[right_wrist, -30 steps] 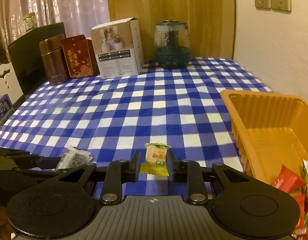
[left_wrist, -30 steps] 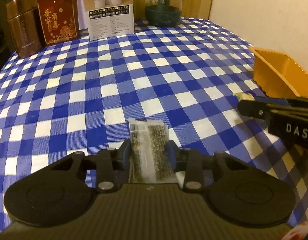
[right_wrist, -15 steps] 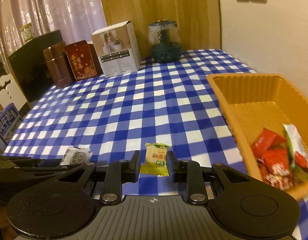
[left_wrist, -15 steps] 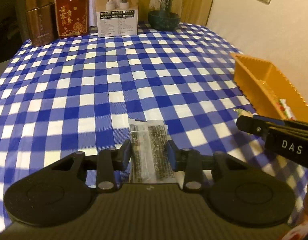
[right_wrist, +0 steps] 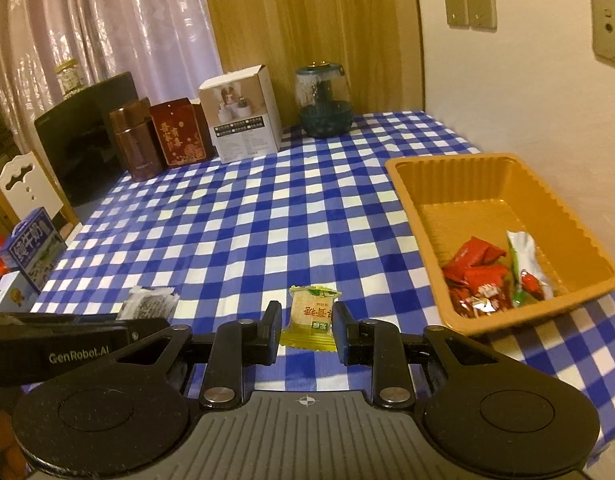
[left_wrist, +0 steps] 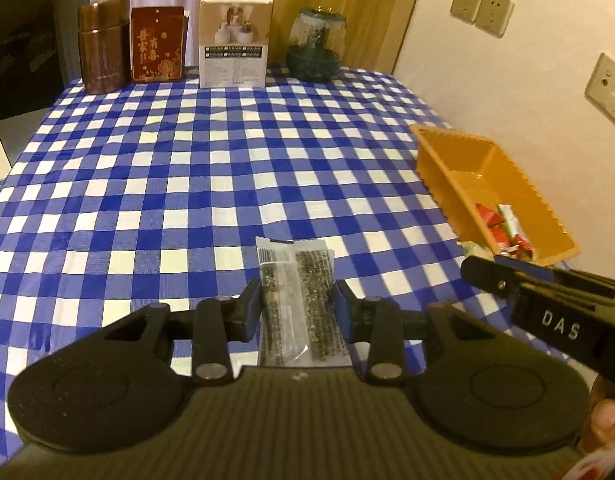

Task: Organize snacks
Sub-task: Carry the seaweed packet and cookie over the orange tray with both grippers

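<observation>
Checked tablecloth [left_wrist: 187,184] below, seaweed packet [left_wrist: 295,296] between left claw [left_wrist: 297,312] pads

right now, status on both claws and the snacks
Left claw shut on clear seaweed packet. Right claw shut on yellow wrapped candy. Orange plastic tray part-filled, nothing blocking it.

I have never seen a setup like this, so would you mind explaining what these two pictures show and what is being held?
A person holds a two-finger gripper in each hand, and each picture comes from a camera on one gripper, looking along its fingers. The left gripper is shut on a clear packet of dark snack. The right gripper is shut on a small yellow sweet. Below lies a blue checked tablecloth; at its right stands an orange tray with several wrapped snacks inside. Boxes stand along the far edge.
</observation>
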### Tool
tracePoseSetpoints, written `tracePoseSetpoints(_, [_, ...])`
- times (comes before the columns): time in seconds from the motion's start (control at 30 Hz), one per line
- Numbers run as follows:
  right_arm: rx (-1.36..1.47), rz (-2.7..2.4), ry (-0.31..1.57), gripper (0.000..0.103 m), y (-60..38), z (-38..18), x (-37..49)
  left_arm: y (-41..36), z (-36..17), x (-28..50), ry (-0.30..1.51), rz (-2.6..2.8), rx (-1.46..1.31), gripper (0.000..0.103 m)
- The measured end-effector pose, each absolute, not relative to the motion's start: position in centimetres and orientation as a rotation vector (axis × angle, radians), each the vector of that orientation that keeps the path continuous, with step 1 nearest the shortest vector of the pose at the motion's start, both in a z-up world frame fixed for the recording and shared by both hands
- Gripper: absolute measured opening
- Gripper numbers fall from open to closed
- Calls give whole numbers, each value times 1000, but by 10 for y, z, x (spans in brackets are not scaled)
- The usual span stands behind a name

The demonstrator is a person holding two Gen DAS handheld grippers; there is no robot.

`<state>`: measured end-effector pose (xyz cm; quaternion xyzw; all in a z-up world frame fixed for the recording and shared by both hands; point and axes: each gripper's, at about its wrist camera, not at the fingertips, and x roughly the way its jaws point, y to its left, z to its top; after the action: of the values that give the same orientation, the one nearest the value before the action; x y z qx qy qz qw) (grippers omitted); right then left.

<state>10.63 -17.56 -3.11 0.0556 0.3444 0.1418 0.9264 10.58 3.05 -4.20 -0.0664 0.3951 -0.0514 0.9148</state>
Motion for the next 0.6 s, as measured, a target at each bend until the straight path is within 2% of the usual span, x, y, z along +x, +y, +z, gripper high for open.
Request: tracePoseSetpoints(0.6, [123, 260, 657, 27, -206, -3, 73, 1, -11, 78, 772, -154, -161, 34])
